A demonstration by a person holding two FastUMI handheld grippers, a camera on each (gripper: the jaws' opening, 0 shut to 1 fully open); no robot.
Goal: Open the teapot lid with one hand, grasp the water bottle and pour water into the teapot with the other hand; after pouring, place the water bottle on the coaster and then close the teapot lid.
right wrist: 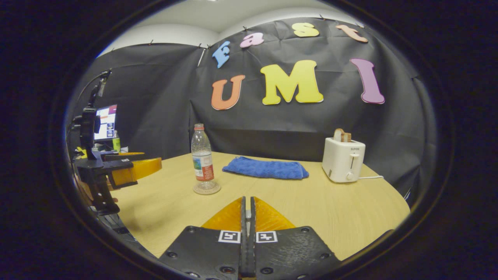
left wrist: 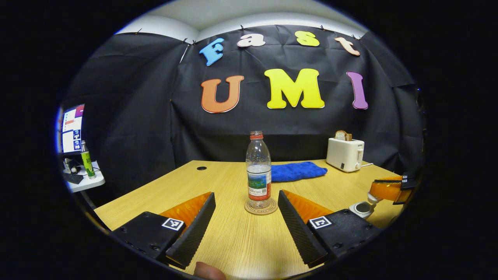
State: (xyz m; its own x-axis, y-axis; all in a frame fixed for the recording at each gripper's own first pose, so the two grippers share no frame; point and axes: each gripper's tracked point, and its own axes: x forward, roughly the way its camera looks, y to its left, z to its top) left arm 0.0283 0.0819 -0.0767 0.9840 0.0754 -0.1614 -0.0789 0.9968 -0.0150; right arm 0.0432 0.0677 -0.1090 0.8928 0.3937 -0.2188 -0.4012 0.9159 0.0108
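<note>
Clear plastic water bottle (left wrist: 258,171) stands on the coaster (left wrist: 261,207), far of the left gripper (left wrist: 246,225), fingers wide apart. At right, the right gripper (right wrist: 247,217) is pinched on something small, likely the lid; the teapot (left wrist: 362,209) sits open. A loose pinch could drop it.

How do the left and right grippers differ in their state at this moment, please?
The left gripper has its fingers spread wide, while the right gripper has its fingers drawn nearly together, with something small and pale between them that I cannot identify. The left gripper faces the water bottle standing on the coaster without touching it; the right gripper points at bare table. Both hover low over the wooden table.
</note>
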